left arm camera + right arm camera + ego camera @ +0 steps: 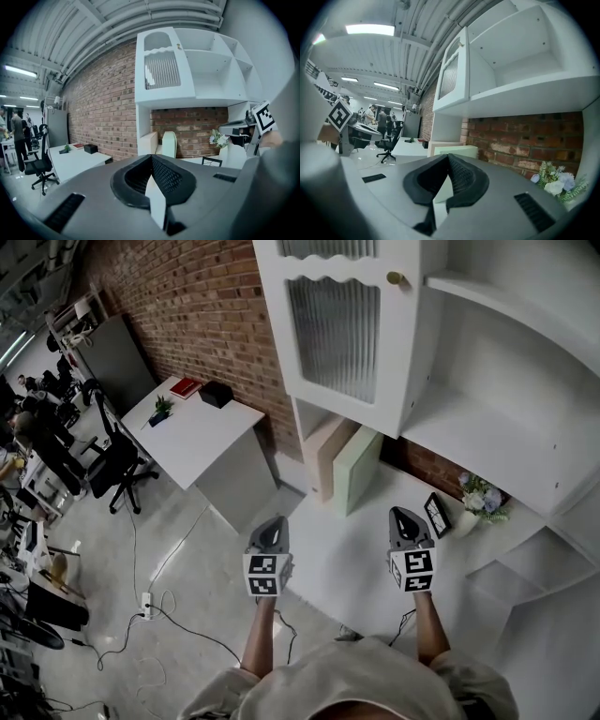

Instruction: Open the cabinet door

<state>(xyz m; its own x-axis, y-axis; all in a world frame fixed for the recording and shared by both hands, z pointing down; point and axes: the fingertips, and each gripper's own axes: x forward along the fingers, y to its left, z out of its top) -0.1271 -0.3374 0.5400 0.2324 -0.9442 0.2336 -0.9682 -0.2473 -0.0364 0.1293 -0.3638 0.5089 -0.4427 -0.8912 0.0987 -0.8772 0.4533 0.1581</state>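
Brick wall backs the white cabinet above the desk (356, 554). Its ribbed-glass door (337, 334) looks closed, well apart from your left gripper (273, 526) and right gripper (401, 517), both clenched on nothing. Pinch the small, likely slippery brass knob (396, 278). The door should swing lightly, but the glass is fragile.

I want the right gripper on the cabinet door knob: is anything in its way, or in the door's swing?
Nothing visible. Open air lies between the right gripper, shut and empty, and the knob on the closed cabinet door. The upright panels, picture frame and flowers stand lower, below the door.
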